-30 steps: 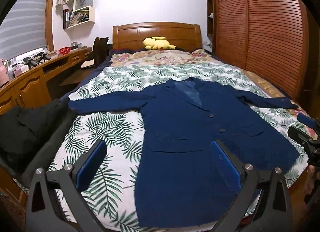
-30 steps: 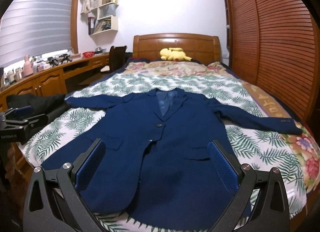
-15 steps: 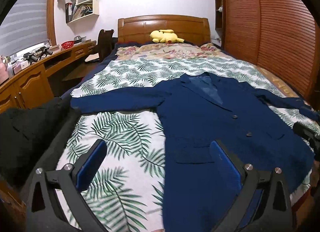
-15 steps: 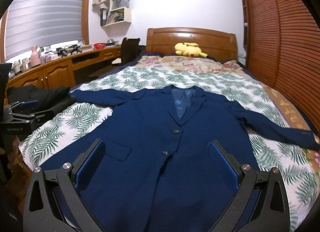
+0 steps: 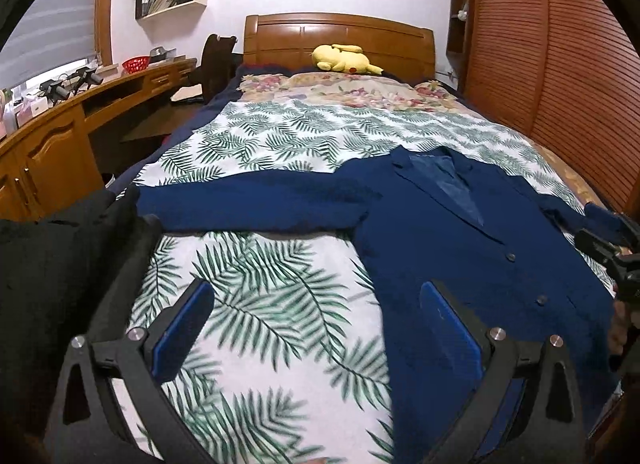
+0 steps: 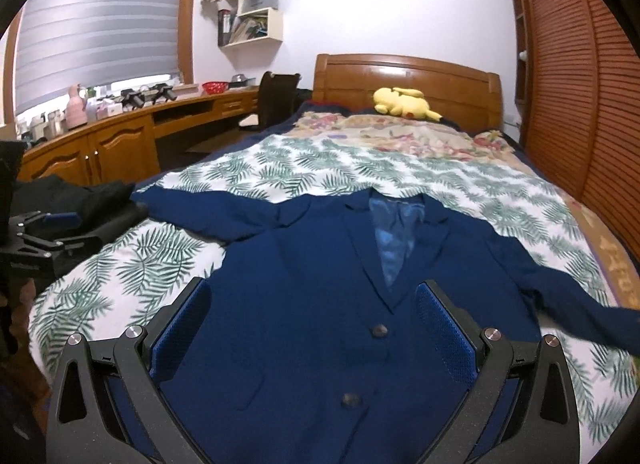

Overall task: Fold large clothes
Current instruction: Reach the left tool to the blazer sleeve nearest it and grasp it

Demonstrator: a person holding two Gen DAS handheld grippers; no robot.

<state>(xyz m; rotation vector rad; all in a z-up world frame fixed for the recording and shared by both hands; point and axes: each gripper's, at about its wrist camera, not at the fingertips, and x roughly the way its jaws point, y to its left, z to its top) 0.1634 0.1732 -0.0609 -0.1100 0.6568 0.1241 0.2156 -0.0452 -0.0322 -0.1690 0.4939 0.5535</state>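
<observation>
Okay, we see the blazer (image 6: 320,304) lying flat and face up on the bed (image 6: 400,167), over the fern-print cover (image 5: 260,304), collar toward the far headboard (image 6: 404,79). It's navy, buttoned shut, two dark buttons down the front, lapels open on a lighter blue lining. A pocket flap shows on its left front. Both sleeves are spread out sideways: the left one runs straight to the left bed edge, its cuff just beside a black garment (image 5: 52,264) heaped there; the right one angles down toward the near right edge. Fabric looks mostly smooth, slight rumpling at the left shoulder.

Our left gripper (image 5: 316,328) hovers over the near left part of the bed, fingers wide apart, nothing between them; below it we see leaf print on the left and the blazer's side on the right. Our right gripper (image 6: 312,328) hangs over the blazer's front, fingers also spread wide, empty, framing the buttons. We can't tell whether either touches the cloth.

A yellow plush (image 6: 404,103) sits by the headboard. A wooden desk (image 6: 120,139) runs along the left wall.
</observation>
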